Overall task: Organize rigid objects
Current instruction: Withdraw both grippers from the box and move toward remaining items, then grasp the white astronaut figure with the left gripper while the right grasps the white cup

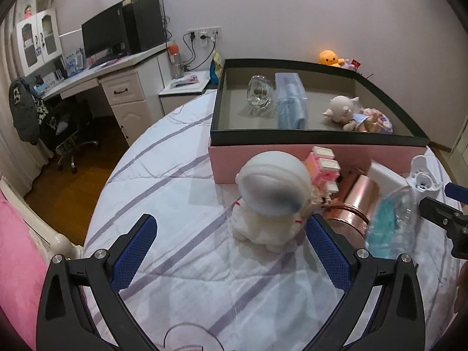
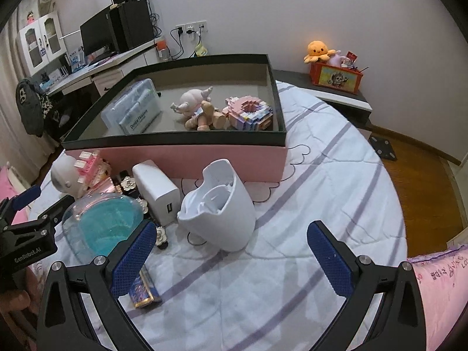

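Note:
A pink box with a black rim (image 1: 318, 137) (image 2: 175, 140) sits on the bed and holds a glass piece (image 1: 259, 93), a floss case (image 1: 291, 102) (image 2: 134, 111), a small doll (image 1: 348, 114) (image 2: 196, 108) and a block model (image 2: 248, 112). In front of it stand a white astronaut figure (image 1: 272, 199) (image 2: 65, 178), pink blocks (image 1: 323, 166), a copper tin (image 1: 355, 207), a white charger (image 2: 156, 193), a clear case with blue contents (image 2: 102, 225) and a white holder (image 2: 219, 207). My left gripper (image 1: 231, 242) is open just before the astronaut. My right gripper (image 2: 231, 248) is open just before the white holder.
The bed has a white striped quilt (image 1: 181, 193) (image 2: 327, 175). A desk with a monitor (image 1: 102, 33) and an office chair (image 1: 67, 134) stand at the left. A bedside shelf carries an orange box (image 2: 336, 77) with a plush octopus (image 2: 317, 49). A small patterned box (image 2: 144, 289) lies near my right gripper.

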Motion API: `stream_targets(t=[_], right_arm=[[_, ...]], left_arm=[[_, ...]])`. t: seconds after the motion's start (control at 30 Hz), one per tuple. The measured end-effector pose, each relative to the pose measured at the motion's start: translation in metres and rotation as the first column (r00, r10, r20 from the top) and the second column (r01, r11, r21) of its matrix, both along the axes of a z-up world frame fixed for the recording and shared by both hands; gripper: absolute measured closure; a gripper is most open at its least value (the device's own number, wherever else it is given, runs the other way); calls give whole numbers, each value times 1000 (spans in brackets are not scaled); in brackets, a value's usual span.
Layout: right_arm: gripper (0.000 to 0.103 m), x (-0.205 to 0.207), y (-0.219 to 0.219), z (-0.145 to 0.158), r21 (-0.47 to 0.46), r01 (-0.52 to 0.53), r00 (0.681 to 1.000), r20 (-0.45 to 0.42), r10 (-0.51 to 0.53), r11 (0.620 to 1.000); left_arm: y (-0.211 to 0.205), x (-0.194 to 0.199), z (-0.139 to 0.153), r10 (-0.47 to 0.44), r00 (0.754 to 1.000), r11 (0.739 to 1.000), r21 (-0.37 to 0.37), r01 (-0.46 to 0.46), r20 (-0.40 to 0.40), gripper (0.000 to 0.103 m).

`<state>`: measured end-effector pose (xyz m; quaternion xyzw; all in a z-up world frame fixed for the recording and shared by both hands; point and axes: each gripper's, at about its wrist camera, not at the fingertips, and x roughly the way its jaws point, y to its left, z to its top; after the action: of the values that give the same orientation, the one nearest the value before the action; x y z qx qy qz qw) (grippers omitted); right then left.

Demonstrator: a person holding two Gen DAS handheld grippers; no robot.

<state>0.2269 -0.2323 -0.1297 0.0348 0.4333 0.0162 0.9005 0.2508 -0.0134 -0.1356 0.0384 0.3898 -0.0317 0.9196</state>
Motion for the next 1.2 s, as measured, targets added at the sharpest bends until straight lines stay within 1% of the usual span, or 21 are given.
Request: stream_targets(t=[0.2, 0.3, 0.37, 0.47, 0.5, 0.53, 0.57, 0.63, 0.67, 0.7, 0.8, 0.87, 0.9, 0.93, 0.97, 1.0, 1.1, 1.2], right_arm=[[2, 12, -4, -6, 11, -5, 1000, -10, 5, 1000], [8, 17, -5, -9, 15, -11, 1000, -17, 11, 1000], [13, 21, -5, -13, 20, -19, 1000, -23, 20, 1000], [15, 23, -4, -17, 39, -29, 999, -28, 30, 999], [16, 23, -3, -18, 43, -34, 999, -25, 35, 999], [20, 23, -2, -18, 46, -39, 999, -24, 40, 998], [26, 22, -2, -19, 51, -45, 999, -24, 46, 998], [31, 22, 1, -20, 54, -57, 998, -28, 59, 997], [32, 22, 1, -20, 55, -61, 998, -31, 63, 997], [35, 21, 2, -20, 58, -63, 997, -32, 65, 996], [36, 18, 2, -19, 74, -62, 998, -29, 64, 995], [36, 17, 2, -20, 77, -62, 997, -30, 64, 995], [36, 17, 2, -20, 78, -62, 997, -29, 65, 995], [36, 17, 2, -20, 79, -62, 998, -30, 64, 995], [36, 17, 2, -20, 79, -61, 998, -29, 63, 995], [36, 17, 2, -20, 79, -61, 998, -29, 63, 995], [37, 18, 1, -20, 84, -62, 998, -27, 64, 995], [37, 17, 0, -19, 91, -65, 997, -24, 68, 994]], left_arm=[[-2, 15, -5, -8, 1000, 1000, -12, 8, -13, 0], [-2, 20, -7, -25, 999, 999, -26, 24, -23, 0], [0, 22, -9, -34, 999, 998, -48, 33, -31, 1], [2, 20, -10, -62, 997, 995, -87, 58, -43, 11], [1, 20, -11, -72, 996, 993, -93, 68, -47, 18], [0, 19, -12, -87, 995, 991, -103, 81, -56, 26], [1, 18, -12, -96, 994, 990, -112, 89, -60, 29], [0, 17, -12, -106, 992, 987, -128, 97, -62, 41], [0, 17, -12, -111, 992, 986, -134, 101, -63, 44], [0, 17, -11, -114, 991, 985, -140, 104, -66, 49], [2, 17, -11, -115, 991, 984, -146, 104, -68, 49], [1, 19, -11, -114, 991, 986, -132, 104, -70, 47], [1, 20, -12, -111, 991, 987, -126, 101, -72, 43], [2, 23, -12, -93, 993, 990, -114, 84, -72, 34], [2, 24, -13, -91, 993, 990, -119, 82, -71, 33], [3, 26, -14, -96, 993, 988, -129, 85, -75, 35], [5, 31, -17, -108, 990, 983, -160, 92, -94, 49], [8, 29, -16, -105, 991, 980, -177, 89, -87, 49]])
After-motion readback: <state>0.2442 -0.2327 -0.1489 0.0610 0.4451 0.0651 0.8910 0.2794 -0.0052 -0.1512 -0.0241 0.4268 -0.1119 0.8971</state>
